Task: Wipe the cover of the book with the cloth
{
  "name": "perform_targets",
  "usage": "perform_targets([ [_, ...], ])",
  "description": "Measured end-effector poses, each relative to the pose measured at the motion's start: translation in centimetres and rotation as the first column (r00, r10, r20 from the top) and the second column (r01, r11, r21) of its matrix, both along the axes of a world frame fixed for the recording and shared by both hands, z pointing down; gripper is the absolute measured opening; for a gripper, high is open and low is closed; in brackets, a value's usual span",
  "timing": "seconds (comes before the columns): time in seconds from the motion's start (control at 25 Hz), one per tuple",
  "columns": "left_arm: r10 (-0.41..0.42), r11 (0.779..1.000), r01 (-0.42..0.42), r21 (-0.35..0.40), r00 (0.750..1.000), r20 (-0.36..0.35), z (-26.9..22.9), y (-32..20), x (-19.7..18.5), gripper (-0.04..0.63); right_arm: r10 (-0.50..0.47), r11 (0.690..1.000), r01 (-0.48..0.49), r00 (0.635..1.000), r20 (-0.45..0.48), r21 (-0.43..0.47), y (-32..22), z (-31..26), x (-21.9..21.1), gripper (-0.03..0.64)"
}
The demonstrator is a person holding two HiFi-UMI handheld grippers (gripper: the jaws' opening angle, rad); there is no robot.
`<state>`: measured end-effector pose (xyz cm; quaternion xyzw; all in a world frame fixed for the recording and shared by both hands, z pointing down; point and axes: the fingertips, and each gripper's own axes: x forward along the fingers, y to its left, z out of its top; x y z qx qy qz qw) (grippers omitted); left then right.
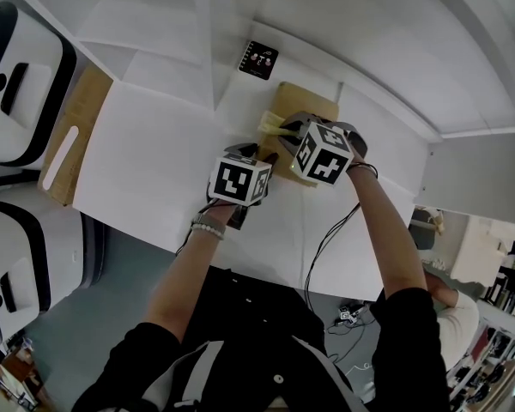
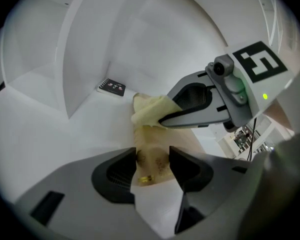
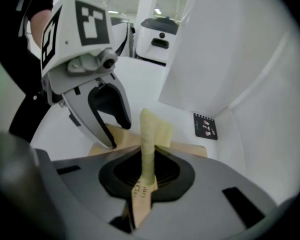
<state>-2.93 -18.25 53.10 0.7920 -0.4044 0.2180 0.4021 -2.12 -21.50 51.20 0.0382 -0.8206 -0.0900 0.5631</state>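
A tan book (image 1: 309, 106) lies flat on the white table (image 1: 154, 178). My right gripper (image 1: 281, 130) is shut on a pale yellow cloth (image 3: 149, 134), which sticks out past its jaws over the book's cover (image 3: 190, 148). In the left gripper view the cloth (image 2: 150, 109) hangs from the right gripper (image 2: 162, 119) above the book (image 2: 152, 151). My left gripper (image 2: 152, 166) is open, its jaws standing apart over the book's near corner. The right gripper view has the left gripper (image 3: 119, 134) at the book's left edge, one fingertip (image 3: 111, 143) down on it.
A small black notebook (image 1: 258, 59) lies beyond the book near the white back wall. A wooden board (image 1: 69, 136) sits at the table's left end, next to white machines (image 1: 17, 75). Cables (image 1: 326, 239) trail off the table's near edge.
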Motion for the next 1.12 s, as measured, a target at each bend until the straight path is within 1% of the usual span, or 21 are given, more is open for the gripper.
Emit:
perform_targets([
  [0.08, 0.001, 1.0, -0.001, 0.0, 1.0, 0.002, 0.0, 0.0, 0.0, 0.21, 0.1, 0.995, -0.101, 0.993, 0.066, 0.007, -1.6, -0.7, 0.8, 0.034],
  [0.16, 0.002, 1.0, -0.002, -0.001, 1.0, 0.006, 0.0, -0.1, -0.1, 0.209, 0.205, 0.977, -0.209, 0.975, 0.089, 0.049, -3.9, -1.2, 2.6, 0.035],
  [0.24, 0.005, 1.0, -0.005, -0.004, 1.0, 0.009, -0.1, -0.1, 0.0, 0.209, 0.3, 0.945, -0.307, 0.951, 0.071, 0.11, -6.1, -1.1, 5.1, 0.035],
  [0.32, 0.008, 1.0, -0.008, -0.008, 1.0, 0.01, -0.1, 0.0, 0.0, 0.209, 0.352, 0.921, -0.351, 0.936, 0.023, 0.172, -7.3, -0.6, 7.5, 0.035],
  [0.36, 0.009, 1.0, -0.009, -0.008, 1.0, 0.012, -0.1, 0.0, 0.0, 0.209, 0.356, 0.916, -0.349, 0.934, -0.001, 0.197, -7.5, -0.2, 8.2, 0.035],
  [0.44, 0.009, 1.0, -0.009, -0.01, 1.0, 0.016, -0.1, -0.1, 0.0, 0.209, 0.334, 0.918, -0.316, 0.942, -0.037, 0.239, -7.3, 0.4, 8.4, 0.035],
  [0.6, 0.022, 1.0, -0.022, -0.003, 1.0, 0.012, -0.1, -0.1, 0.0, 0.209, 0.238, 0.931, -0.197, 0.966, -0.103, 0.308, -5.9, 0.9, 7.1, 0.034],
  [0.72, 0.042, 0.999, -0.042, 0.004, 0.999, 0.012, -0.2, -0.2, -0.1, 0.209, 0.191, 0.944, -0.15, 0.975, -0.114, 0.296, -4.3, 0.9, 5.6, 0.035],
  [0.84, 0.037, 0.999, -0.037, 0.002, 0.999, 0.005, -0.5, 0.0, -0.5, 0.209, 0.15, 0.952, -0.11, 0.981, -0.12, 0.286, -2.6, 1.0, 4.5, 0.035],
  [1.0, -0.012, 1.0, 0.012, 0.0, 0.999, -0.038, -1.3, 0.2, -1.5, 0.205, 0.106, 0.96, -0.077, 0.99, -0.096, 0.268, -0.3, 0.9, 3.2, 0.035],
  [1.12, -0.044, 0.999, 0.044, -0.005, 0.998, -0.037, -1.4, 0.4, -2.4, 0.182, 0.038, 0.962, -0.009, 0.994, -0.099, 0.274, 1.8, 0.8, 2.1, 0.035],
])
